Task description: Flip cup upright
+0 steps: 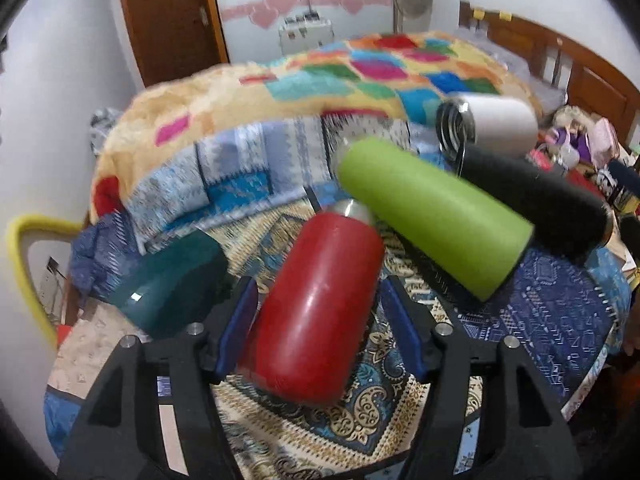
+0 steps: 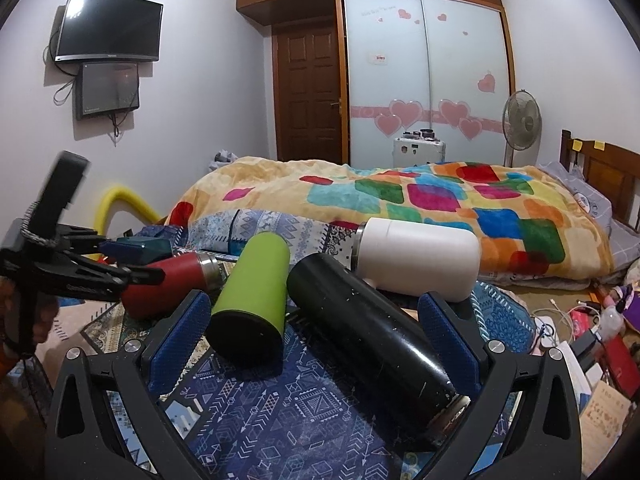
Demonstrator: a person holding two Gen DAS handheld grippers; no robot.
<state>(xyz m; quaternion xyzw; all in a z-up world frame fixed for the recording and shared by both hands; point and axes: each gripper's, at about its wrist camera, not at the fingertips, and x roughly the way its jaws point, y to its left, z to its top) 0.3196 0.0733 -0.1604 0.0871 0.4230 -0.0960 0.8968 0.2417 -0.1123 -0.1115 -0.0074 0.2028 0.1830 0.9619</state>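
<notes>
Several cups lie on their sides on a patterned cloth. In the left wrist view a red cup (image 1: 316, 304) lies between the blue pads of my left gripper (image 1: 320, 316), which is open around it with gaps on both sides. Beside it lie a green cup (image 1: 432, 216), a black cup (image 1: 536, 204), a white cup (image 1: 496, 124) and a teal cup (image 1: 172, 280). In the right wrist view my right gripper (image 2: 316, 336) is open; the green cup (image 2: 252, 304) and black cup (image 2: 372, 336) lie between its fingers. The left gripper (image 2: 132, 264) shows at the left, around the red cup (image 2: 160, 284).
A bed with a colourful blanket (image 2: 400, 200) stands just behind the cups. Clutter and cables (image 2: 592, 320) lie at the right. A yellow foam-wrapped frame (image 2: 120, 204) is at the left. A fan (image 2: 520, 120) and a wardrobe (image 2: 424, 80) stand at the back.
</notes>
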